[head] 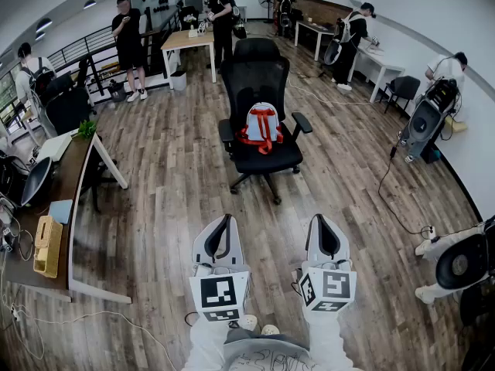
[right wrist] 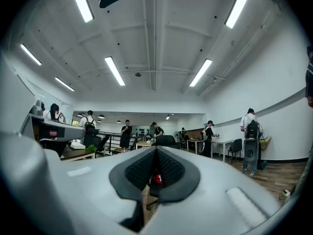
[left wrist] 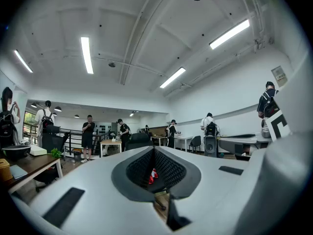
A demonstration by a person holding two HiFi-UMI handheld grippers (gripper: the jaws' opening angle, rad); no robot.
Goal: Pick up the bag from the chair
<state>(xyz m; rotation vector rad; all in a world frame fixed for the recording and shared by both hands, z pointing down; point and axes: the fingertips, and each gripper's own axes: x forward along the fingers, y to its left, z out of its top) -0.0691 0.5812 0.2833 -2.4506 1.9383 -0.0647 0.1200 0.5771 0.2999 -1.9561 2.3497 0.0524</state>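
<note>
In the head view the bag (head: pixel 262 122) sits upright on the chair (head: pixel 255 76) seat, well apart from the left gripper (head: pixel 220 236) and right gripper (head: pixel 325 236), held low over a plank floor (head: pixel 170 184); a desk (head: pixel 69 184) stands left, people (head: pixel 129 29) work around the open office. The bag looks soft and light, best pinched by its red straps (head: pixel 265 136) or top. Left gripper view: fingers (left wrist: pixel 139 170) together, empty. Right gripper view: the same.

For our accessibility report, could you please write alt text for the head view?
A blue bag with red straps sits on a black office chair straight ahead on a wooden floor. The left gripper and right gripper are held low in the foreground, well short of it, jaws together. People stand at desks beyond.
</note>
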